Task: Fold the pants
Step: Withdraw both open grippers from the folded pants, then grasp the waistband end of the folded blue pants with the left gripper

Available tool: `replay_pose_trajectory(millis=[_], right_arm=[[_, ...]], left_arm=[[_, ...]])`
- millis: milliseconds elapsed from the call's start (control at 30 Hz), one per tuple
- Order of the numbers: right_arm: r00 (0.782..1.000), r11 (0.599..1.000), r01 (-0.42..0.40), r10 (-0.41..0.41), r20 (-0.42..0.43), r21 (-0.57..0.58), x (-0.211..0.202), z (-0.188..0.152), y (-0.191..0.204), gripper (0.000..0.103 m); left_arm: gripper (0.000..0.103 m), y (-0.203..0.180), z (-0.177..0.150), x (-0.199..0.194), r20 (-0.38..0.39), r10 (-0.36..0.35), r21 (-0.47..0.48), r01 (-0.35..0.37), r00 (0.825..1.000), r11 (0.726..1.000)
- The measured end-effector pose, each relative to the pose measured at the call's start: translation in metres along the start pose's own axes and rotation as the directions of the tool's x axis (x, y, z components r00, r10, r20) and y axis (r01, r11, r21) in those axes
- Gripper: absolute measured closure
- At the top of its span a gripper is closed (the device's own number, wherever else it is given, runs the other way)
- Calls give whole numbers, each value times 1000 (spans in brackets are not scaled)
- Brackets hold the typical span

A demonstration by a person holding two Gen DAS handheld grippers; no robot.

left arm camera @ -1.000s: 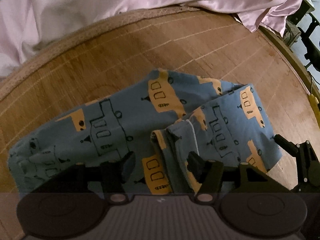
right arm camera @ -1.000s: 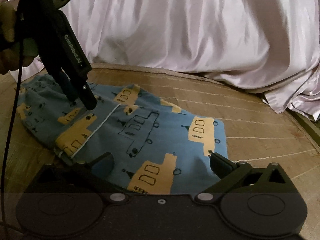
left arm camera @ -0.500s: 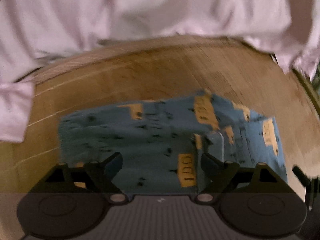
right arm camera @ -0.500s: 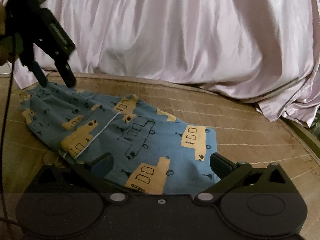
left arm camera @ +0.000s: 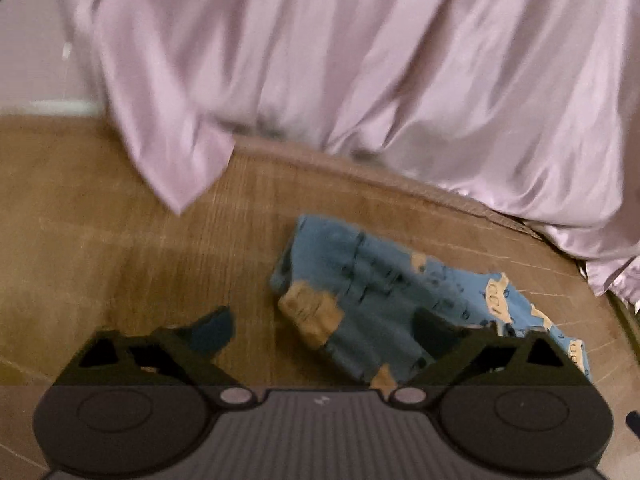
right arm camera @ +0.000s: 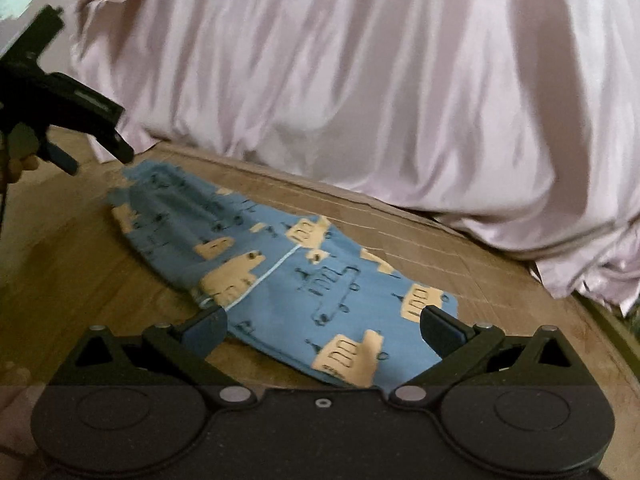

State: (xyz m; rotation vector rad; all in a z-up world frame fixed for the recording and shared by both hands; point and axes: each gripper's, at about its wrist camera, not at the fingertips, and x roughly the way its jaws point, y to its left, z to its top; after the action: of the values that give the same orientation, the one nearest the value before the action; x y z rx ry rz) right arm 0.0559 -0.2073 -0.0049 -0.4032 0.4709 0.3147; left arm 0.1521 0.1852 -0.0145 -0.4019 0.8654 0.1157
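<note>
The left gripper (right arm camera: 96, 158) has lifted off the pants (right arm camera: 280, 276), fingers spread wide and empty; the right gripper (right arm camera: 322, 330) is likewise; fold looks done.

No readable text anywhere right now. There's a pale label strip on the side of the left tongs (right arm camera: 98, 148), seen from the right wrist view, but it's smeared by blur and no letter comes through. A tiny light mark sits on the ribbed housing in the left wrist view, too small to make out. The pants (right arm camera: 280, 276) carry printed vehicle drawings only, no words or numbers.
</note>
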Motion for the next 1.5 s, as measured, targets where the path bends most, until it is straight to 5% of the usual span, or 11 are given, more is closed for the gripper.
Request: replay_pose_trajectory(millis=[133, 233, 333, 533, 767, 867, 933, 1000, 1200, 1333, 1500], right_arm=[[1000, 1000, -22, 22, -18, 11, 9, 3, 4, 1], [999, 999, -39, 39, -25, 0, 24, 9, 4, 1], [999, 999, -39, 39, -6, -2, 43, 19, 5, 1], [999, 996, -50, 51, -6, 71, 64, 20, 3, 1], [994, 990, -100, 104, -29, 101, 68, 11, 4, 1], [993, 988, -110, 114, -34, 105, 68, 11, 4, 1], [992, 986, -117, 122, -38, 115, 68, 10, 3, 1], [991, 984, -122, 129, -41, 128, 69, 11, 1, 1], [988, 979, -137, 145, -46, 152, 70, 10, -2, 1], [986, 975, -145, 156, -51, 166, 73, 10, -4, 1], [985, 971, -153, 166, -55, 185, 74, 10, -5, 1]], left_arm=[[36, 21, 8, 23, -73, -27, -197, 12, 997, 980], [71, 20, 16, 31, -93, -40, -185, 22, 995, 983], [88, 12, 22, 35, -95, -37, -133, 24, 995, 991], [89, -27, 22, 22, -11, 29, 160, -27, 1000, 987], [87, -33, 18, 43, 8, 106, 266, -104, 994, 958], [75, -31, 15, 46, 22, 128, 293, -129, 991, 947], [46, -31, 14, 45, 29, 170, 307, -170, 985, 936], [38, -28, 14, 46, 42, 211, 308, -213, 977, 927], [39, -16, 23, 54, -36, 163, 235, -151, 986, 960], [62, -21, 29, 60, -72, 128, 274, -104, 989, 956], [71, -29, 28, 63, -70, 154, 287, -128, 985, 949]])
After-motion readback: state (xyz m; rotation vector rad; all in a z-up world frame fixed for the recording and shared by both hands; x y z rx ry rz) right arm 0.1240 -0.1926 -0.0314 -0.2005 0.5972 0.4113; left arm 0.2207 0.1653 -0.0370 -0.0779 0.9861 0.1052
